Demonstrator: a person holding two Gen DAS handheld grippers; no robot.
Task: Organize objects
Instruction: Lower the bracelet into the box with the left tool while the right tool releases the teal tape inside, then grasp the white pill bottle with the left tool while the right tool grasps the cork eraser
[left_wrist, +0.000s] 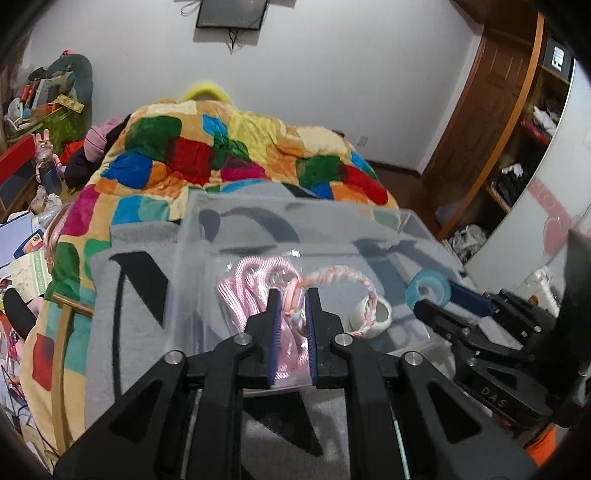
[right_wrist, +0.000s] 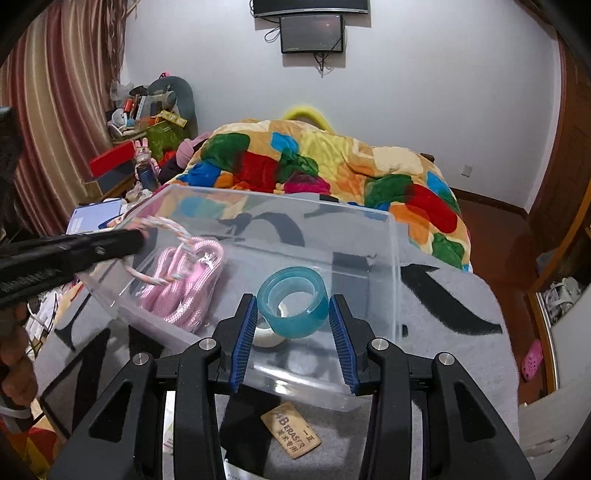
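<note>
Now, step: both loads over the bin (right_wrist: 391, 236).
Left gripper (left_wrist: 291, 306): clamps braided cord (left_wrist: 347, 275).
Right gripper (right_wrist: 291, 325): clamps tape (right_wrist: 293, 306).
Next: likely lower, release inside.

Even, soft indoor light; strong fisheye bending and dark corners; slight blur.

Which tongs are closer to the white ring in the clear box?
Right. The right tongs, holding the blue tape roll, hang directly above the white ring in the clear plastic box. The left tongs grip the braided pink-white cord off to its side.
</note>
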